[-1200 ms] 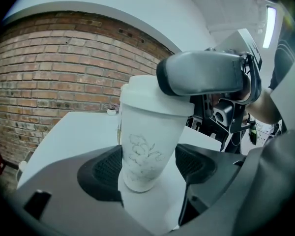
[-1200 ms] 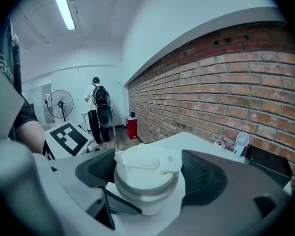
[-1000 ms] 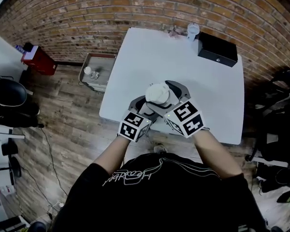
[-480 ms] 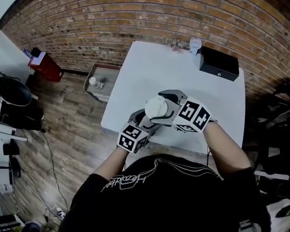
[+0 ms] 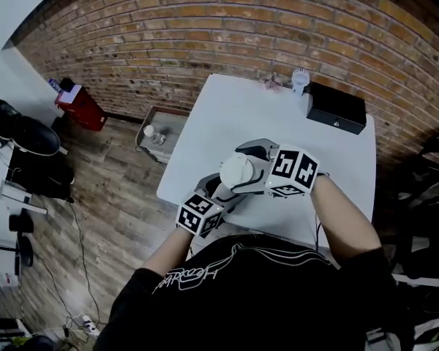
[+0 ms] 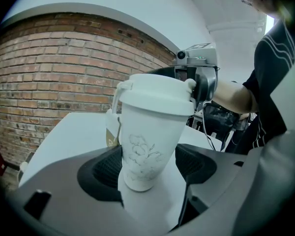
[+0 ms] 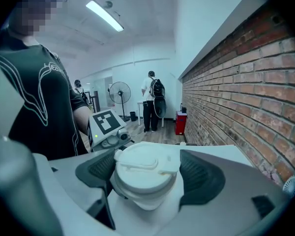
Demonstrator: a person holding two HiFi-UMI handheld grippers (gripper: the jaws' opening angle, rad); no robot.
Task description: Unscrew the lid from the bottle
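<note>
A white bottle (image 6: 146,136) with a faint flower drawing and a white lid (image 6: 155,93) stands upright between my two grippers, above the near part of the white table (image 5: 227,115). My left gripper (image 6: 150,165) is shut on the bottle's lower body, a pad against each side. From the right, my right gripper (image 7: 147,173) is shut on the lid (image 7: 145,167), whose carry strap shows on top. In the head view the lid (image 5: 236,170) sits between the left gripper (image 5: 219,190) and the right gripper (image 5: 243,168). A small paper tag (image 6: 111,132) hangs beside the bottle.
A black box (image 5: 336,107) and a small white brush-like object (image 5: 299,79) stand at the table's far edge by the brick wall. A low grey cart (image 5: 161,131) and a red bin (image 5: 80,108) are on the wooden floor to the left. People stand far off by a fan (image 7: 119,93).
The right gripper has swung from the near right of the lid round to its right side, its marker cube turned. The left gripper still holds the bottle; the head view has shifted.
</note>
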